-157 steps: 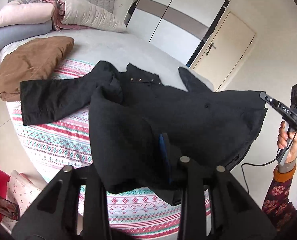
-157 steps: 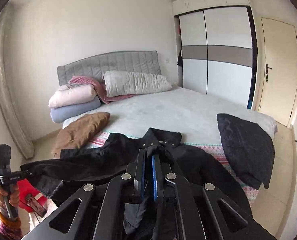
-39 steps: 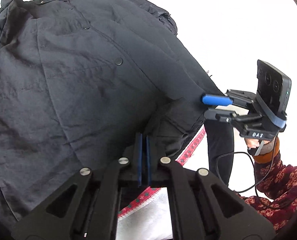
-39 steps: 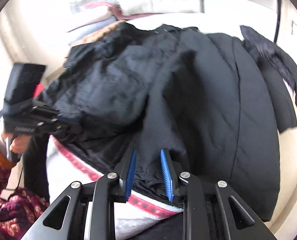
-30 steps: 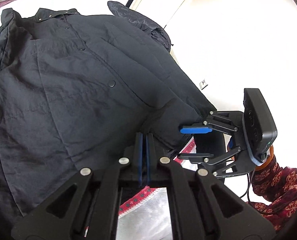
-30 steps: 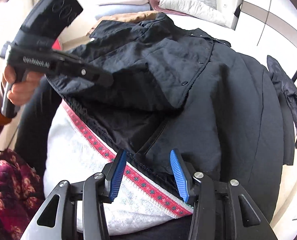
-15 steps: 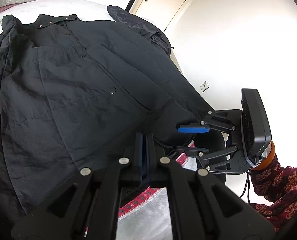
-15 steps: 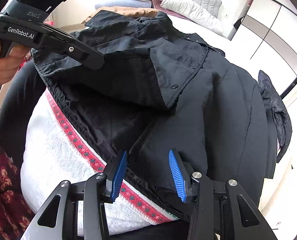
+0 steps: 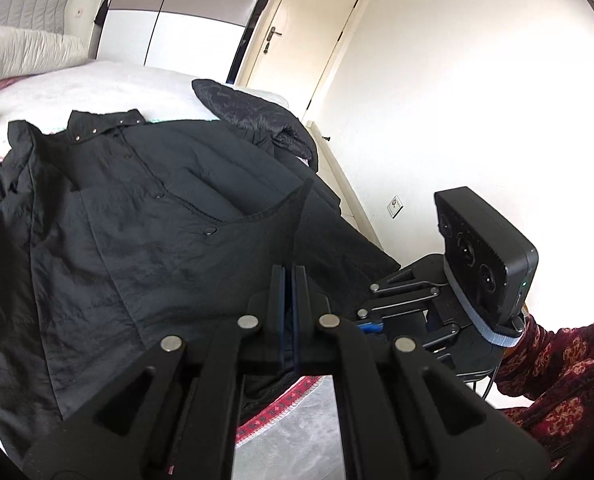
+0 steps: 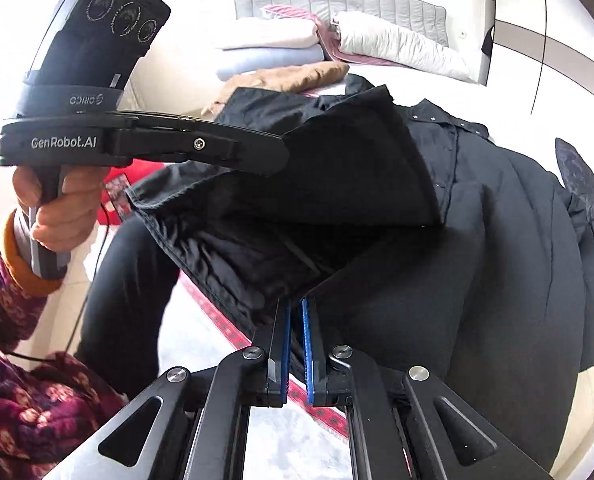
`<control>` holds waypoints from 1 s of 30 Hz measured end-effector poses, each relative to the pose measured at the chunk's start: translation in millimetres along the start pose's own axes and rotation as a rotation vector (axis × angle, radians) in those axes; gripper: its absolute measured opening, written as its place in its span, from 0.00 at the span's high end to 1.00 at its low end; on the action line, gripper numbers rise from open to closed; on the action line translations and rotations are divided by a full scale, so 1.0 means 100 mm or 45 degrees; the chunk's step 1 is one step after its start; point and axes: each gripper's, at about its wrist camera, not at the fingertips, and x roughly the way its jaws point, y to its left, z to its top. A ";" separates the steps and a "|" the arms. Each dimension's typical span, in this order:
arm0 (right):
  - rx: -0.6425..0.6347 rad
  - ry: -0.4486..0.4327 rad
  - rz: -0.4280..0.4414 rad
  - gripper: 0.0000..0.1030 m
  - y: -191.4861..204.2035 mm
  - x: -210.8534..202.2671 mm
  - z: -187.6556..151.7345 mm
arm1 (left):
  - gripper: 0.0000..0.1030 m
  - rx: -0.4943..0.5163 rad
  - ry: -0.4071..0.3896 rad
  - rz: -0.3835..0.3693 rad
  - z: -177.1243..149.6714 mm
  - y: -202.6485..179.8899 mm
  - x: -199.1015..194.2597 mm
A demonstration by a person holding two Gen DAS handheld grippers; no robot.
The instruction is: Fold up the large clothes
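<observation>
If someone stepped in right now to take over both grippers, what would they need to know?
Left gripper: shut on the black coat, holding one front panel lifted.
Right gripper: shut on the coat's bottom hem.
The coat lies spread, collar away from you, on the bed, beside a brown garment.
Done: coat laid out, both grips set.
Left: all the folding.

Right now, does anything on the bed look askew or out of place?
Yes: the black coat's front panel is lifted off the bed by the left gripper, exposing the lining. The right gripper pinches the other hem.

Left gripper (image 9: pixel 287 280) clamped on black coat (image 9: pixel 145 224)
</observation>
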 end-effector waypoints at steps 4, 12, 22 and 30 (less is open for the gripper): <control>0.014 -0.009 0.081 0.95 0.15 0.19 0.08 | 0.97 0.044 0.009 -0.011 0.00 -0.03 -0.01; 0.124 0.282 0.310 0.84 0.20 0.66 -0.38 | 0.91 0.035 0.344 -0.196 -0.46 0.08 0.48; 0.348 0.122 0.000 0.60 -0.81 -0.38 -0.41 | 0.31 -0.007 0.225 0.162 -0.08 0.57 0.21; 0.598 0.034 -0.306 0.50 -1.96 -0.59 -0.01 | 0.23 -0.320 0.072 0.673 0.23 1.87 -0.38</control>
